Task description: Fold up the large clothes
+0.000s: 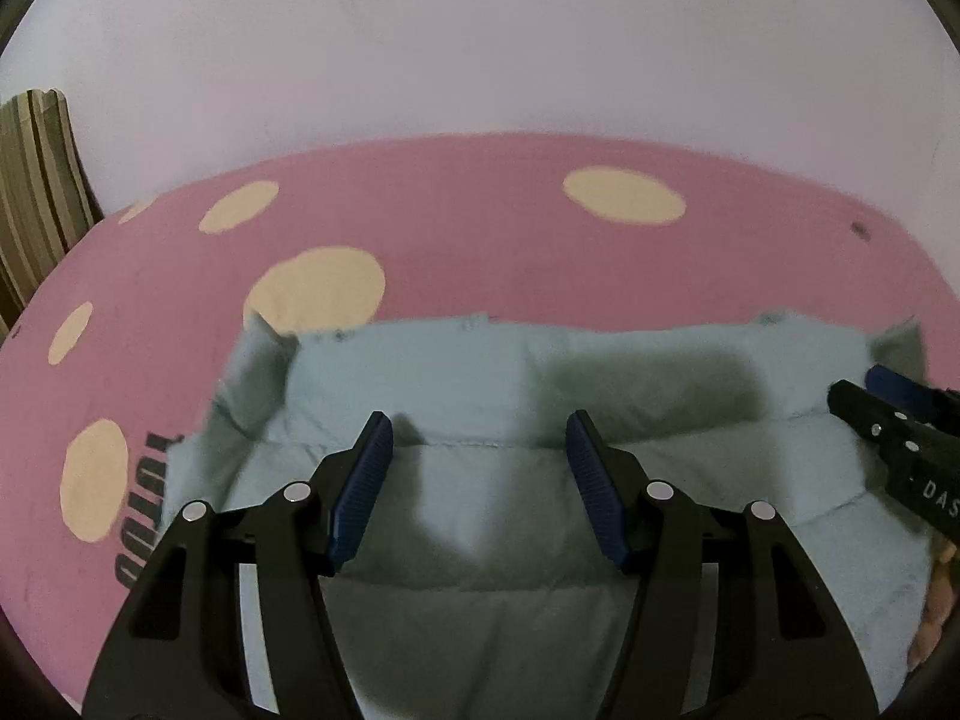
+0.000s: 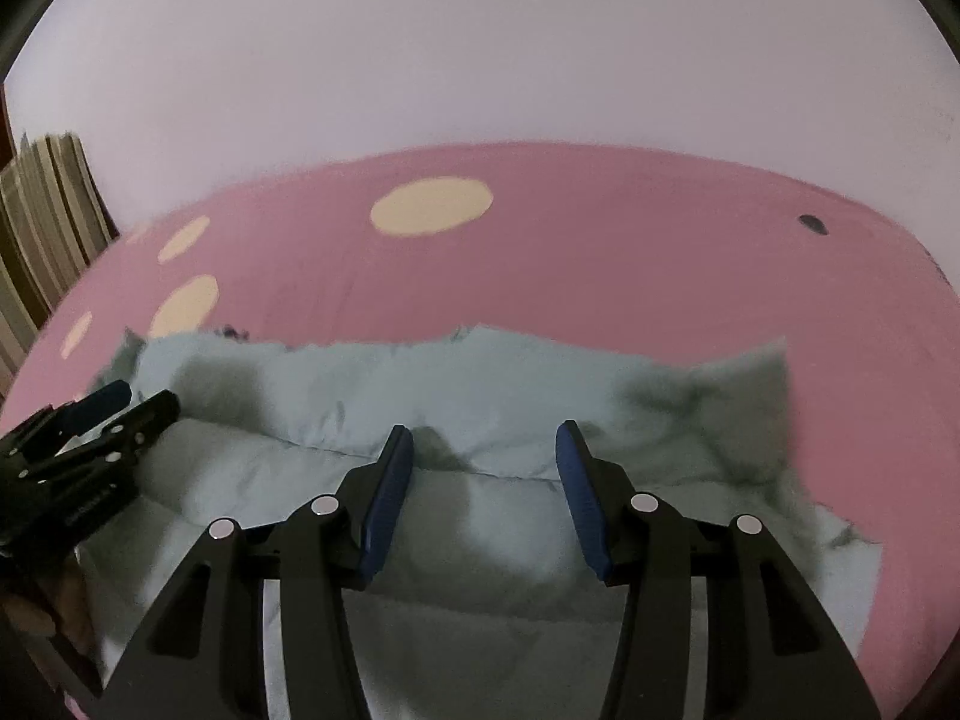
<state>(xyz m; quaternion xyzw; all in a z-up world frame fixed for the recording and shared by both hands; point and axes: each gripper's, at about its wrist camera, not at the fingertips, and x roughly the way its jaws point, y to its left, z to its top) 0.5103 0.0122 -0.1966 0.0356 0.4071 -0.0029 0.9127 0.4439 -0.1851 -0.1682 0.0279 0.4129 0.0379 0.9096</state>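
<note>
A: The pink sheet [image 1: 480, 228] covers the bed, and the pale blue jacket [image 1: 480, 372] lies on it, filling the view from 3 to 9 o'clock.

B: And the tongs?

A: Left gripper [image 1: 480, 456] and right gripper [image 2: 485, 468] are both wide, holding nothing, above the padded seam.

B: I think both should pinch one layer together, then lift evenly towards 12 o'clock.

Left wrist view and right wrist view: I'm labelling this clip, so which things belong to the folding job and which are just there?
Job:
jacket, pale blue, quilted
left gripper, open over it
right gripper, open over it

Just there:
pink sheet with cream dots
striped cushion
wall
</note>
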